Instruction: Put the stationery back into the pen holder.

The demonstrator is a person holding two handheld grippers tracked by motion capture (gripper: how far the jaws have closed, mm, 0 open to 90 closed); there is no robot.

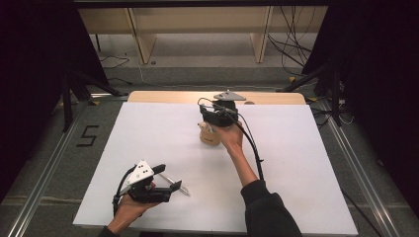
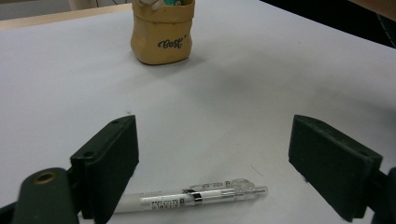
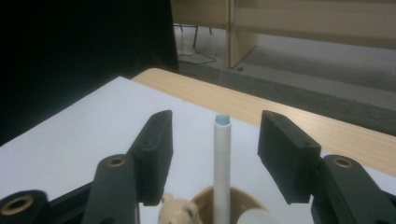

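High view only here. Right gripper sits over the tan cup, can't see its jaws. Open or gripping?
Observer: Open. In the right gripper view the right gripper has a white pen standing between its jaws, with a gap on both sides.
Operator: Pen in the cup?
Observer: Yes, it rises upright out of the cup, its pale blue tip on top.
Operator: Left gripper?
Observer: The left gripper is open. A clear pen lies flat on the table between its jaws, and neither pad presses on it.
Operator: Any marking on the cup?
Observer: The left gripper view shows dark script on its front.
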